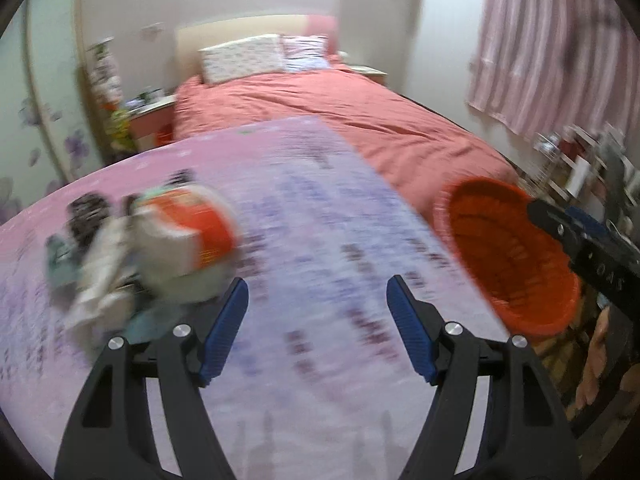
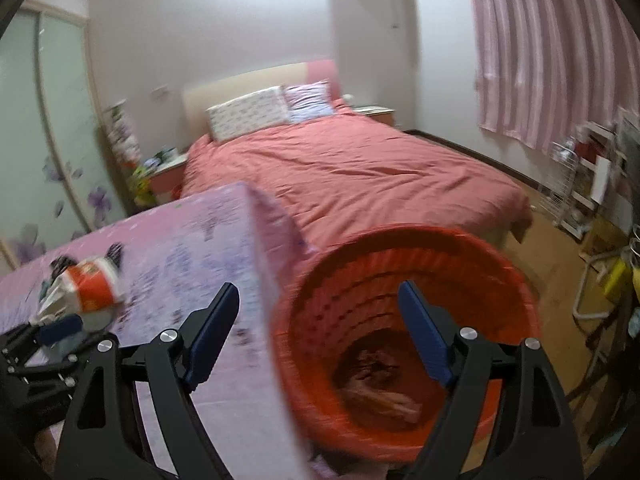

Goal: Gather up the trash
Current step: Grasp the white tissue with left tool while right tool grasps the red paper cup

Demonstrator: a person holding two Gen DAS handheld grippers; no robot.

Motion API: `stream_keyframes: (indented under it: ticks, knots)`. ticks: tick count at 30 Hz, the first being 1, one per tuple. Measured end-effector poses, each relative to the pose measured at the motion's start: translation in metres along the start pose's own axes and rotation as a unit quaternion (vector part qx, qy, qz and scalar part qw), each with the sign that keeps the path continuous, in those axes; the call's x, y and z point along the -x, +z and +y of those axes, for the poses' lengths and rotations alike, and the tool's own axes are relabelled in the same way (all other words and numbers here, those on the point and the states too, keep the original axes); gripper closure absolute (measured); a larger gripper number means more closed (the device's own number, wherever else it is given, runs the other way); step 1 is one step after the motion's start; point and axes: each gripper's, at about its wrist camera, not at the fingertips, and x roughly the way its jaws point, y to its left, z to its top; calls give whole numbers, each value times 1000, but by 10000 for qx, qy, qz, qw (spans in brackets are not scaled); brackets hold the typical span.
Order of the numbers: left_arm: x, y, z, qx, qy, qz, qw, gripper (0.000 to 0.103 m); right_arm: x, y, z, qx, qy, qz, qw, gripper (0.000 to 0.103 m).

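Note:
A pile of trash (image 1: 140, 248), an orange-and-white cup with crumpled wrappers, lies on the pink-clothed table (image 1: 304, 240) at the left. My left gripper (image 1: 316, 292) is open and empty above the table, just right of the pile. An orange basket bin (image 1: 508, 256) stands off the table's right edge. In the right wrist view my right gripper (image 2: 318, 300) is open and empty above the bin (image 2: 400, 320), which holds some trash (image 2: 380, 388). The cup pile also shows in that view (image 2: 86, 288), with the left gripper's fingers (image 2: 60, 330) beside it.
A bed with a salmon cover (image 2: 352, 172) lies beyond the table. A pink striped curtain (image 2: 552, 52) hangs at the right. A white rack and clutter (image 2: 588, 184) stand on the wood floor at the right. A nightstand (image 1: 152, 116) is left of the bed.

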Motion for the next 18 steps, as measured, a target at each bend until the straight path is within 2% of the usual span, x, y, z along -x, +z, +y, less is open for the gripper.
stream_keyframes:
  ticks: [4, 8, 13, 16, 17, 18]
  knots:
    - [21, -4, 49, 407, 386, -137, 9983, 32, -5, -5, 36, 250, 268, 156, 9992, 22]
    - [32, 1, 95, 715, 1045, -325, 9914, 32, -6, -13, 64, 426, 391, 269, 9980, 22]
    - [10, 9, 128, 926, 1183, -70, 9886, 35, -8, -21, 85, 566, 451, 410, 9965, 22]
    - [-9, 7, 137, 1016, 1112, 181, 9884, 52, -8, -24, 97, 612, 477, 467, 9959, 22]
    - [-15, 5, 143, 1117, 990, 291, 9884, 61, -8, -25, 100, 617, 497, 488, 9957, 22]
    - [-15, 1, 146, 1157, 974, 280, 9881, 64, -9, -26, 105, 617, 529, 508, 9954, 22]
